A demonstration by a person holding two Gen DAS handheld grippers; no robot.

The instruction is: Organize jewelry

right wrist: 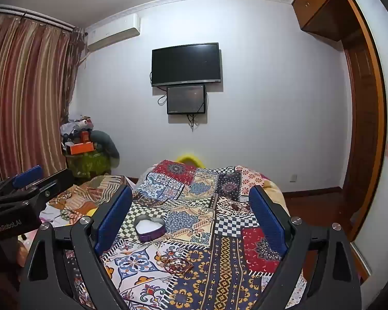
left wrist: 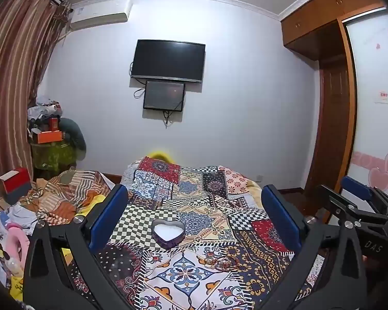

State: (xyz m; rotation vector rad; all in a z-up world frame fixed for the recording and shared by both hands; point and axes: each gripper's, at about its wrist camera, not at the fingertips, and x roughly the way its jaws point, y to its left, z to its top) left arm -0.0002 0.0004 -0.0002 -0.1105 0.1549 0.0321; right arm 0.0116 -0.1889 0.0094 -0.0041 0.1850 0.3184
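A purple heart-shaped box [left wrist: 168,232] with a white lining stands open on the patchwork bedspread [left wrist: 194,199]; it also shows in the right wrist view [right wrist: 150,228]. A small pile of thin bracelets and rings [right wrist: 177,264] lies on the bedspread nearer to me than the box; it also shows in the left wrist view [left wrist: 226,262]. My left gripper [left wrist: 195,218] is open and empty, held above the bed with the box between its fingers in view. My right gripper [right wrist: 191,218] is open and empty, to the right of the left one.
Crumpled striped bedding [left wrist: 64,196] and clutter lie at the left of the bed. A red box [left wrist: 14,183] stands at the far left. A wall TV [left wrist: 168,60], a wardrobe [left wrist: 349,103] at right and curtains [right wrist: 25,98] at left surround the bed.
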